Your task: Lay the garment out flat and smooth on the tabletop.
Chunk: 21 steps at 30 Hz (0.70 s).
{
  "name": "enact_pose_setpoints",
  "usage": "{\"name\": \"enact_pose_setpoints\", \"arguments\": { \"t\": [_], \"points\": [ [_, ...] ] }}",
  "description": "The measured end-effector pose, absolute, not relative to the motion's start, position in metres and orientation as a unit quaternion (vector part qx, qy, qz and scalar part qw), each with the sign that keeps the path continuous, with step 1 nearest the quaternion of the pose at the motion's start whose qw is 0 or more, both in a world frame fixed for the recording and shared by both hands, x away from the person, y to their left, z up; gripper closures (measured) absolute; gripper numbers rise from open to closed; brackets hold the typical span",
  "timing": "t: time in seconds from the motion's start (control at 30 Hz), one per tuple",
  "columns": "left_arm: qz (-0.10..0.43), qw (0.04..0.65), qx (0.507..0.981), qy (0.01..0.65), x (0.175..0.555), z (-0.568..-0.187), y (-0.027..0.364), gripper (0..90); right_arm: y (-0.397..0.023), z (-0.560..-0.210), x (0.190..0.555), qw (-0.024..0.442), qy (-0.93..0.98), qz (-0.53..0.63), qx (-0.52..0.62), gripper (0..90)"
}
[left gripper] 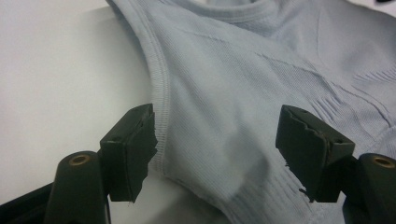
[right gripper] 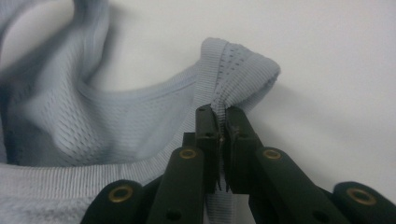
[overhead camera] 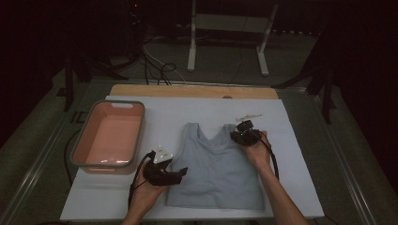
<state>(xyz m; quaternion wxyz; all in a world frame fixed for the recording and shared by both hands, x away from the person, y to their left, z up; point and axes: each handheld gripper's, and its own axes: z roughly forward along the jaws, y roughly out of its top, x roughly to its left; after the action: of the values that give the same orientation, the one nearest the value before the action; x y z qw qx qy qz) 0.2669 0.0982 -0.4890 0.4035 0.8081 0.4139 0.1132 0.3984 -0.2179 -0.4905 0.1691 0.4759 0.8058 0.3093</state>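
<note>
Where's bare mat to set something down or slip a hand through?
Free: the white mat right of the pale blue tank top, the strip between its neckline and the wooden table edge, and inside the pink plastic tub. Crowded: the left gripper at the top's left side.

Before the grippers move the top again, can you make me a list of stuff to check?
1. Right gripper pinching the shoulder strap of the grey top: ok, jaws shut on it.
2. Left gripper holding the top: not ok, jaws open, armhole edge between them.
3. Top lying flat on the white board: mostly ok; strap bunched up.
4. Pink tub free for it: ok, nothing visible inside.
5. Small white thing beyond the right gripper: cannot tell what it is.
</note>
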Motion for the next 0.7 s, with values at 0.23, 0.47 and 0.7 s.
{"name": "enact_pose_setpoints", "arguments": {
  "t": [0.23,0.47,0.7],
  "points": [
    [0.109,0.401,0.812,0.409,0.266,-0.491,0.092,29.8,-0.246,-0.459,0.390,0.247,0.761,0.345,0.491,86.2],
    [0.110,0.398,0.813,0.410,0.266,-0.492,0.092,29.8,-0.253,-0.462,0.393,0.225,0.760,0.353,0.497,79.7],
    [0.111,0.394,0.811,0.419,0.266,-0.493,0.098,30.0,-0.254,-0.467,0.390,0.187,0.768,0.348,0.504,39.6]
  ]
}}
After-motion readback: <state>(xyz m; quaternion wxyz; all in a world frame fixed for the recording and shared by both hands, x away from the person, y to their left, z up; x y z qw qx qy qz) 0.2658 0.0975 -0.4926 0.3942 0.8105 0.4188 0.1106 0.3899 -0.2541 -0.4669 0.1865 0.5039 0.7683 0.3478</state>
